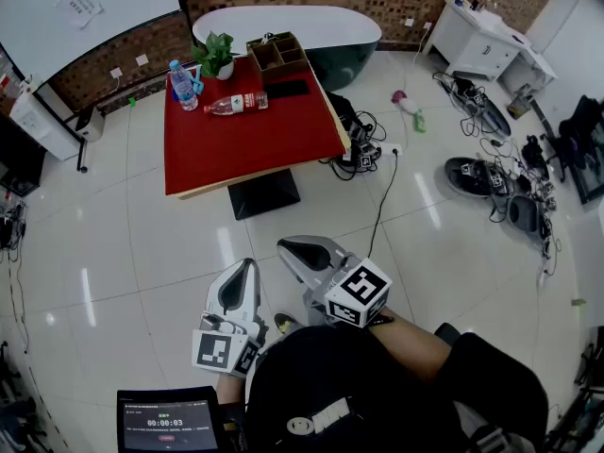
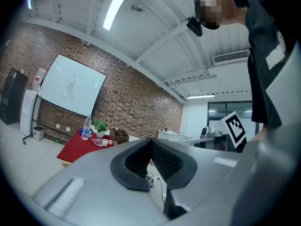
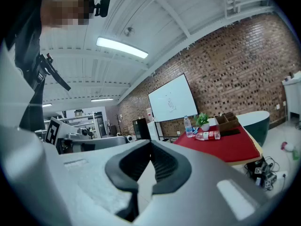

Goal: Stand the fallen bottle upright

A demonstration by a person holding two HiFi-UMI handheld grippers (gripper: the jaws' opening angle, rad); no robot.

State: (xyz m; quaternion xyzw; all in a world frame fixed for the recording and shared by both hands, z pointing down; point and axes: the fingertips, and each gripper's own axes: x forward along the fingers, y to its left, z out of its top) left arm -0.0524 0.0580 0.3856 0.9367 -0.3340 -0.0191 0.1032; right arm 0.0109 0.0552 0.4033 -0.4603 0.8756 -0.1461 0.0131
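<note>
The fallen bottle (image 1: 236, 104), clear with a red label, lies on its side on the red table (image 1: 255, 144) far ahead of me. It also shows small in the left gripper view as the fallen bottle (image 2: 104, 142) and in the right gripper view as the fallen bottle (image 3: 207, 135). My left gripper (image 1: 249, 264) and right gripper (image 1: 286, 247) hover over the white floor close to my body, well short of the table. Seen along its own jaws, the left gripper (image 2: 151, 141) is shut and holds nothing. So is the right gripper (image 3: 150, 142).
On the table stand an upright blue-capped bottle (image 1: 183, 85), a potted plant (image 1: 217, 55), a wooden organiser (image 1: 276, 53) and a flat black item (image 1: 288, 89). Cables and devices (image 1: 491, 177) litter the floor at right. A tablet (image 1: 170, 421) sits at lower left.
</note>
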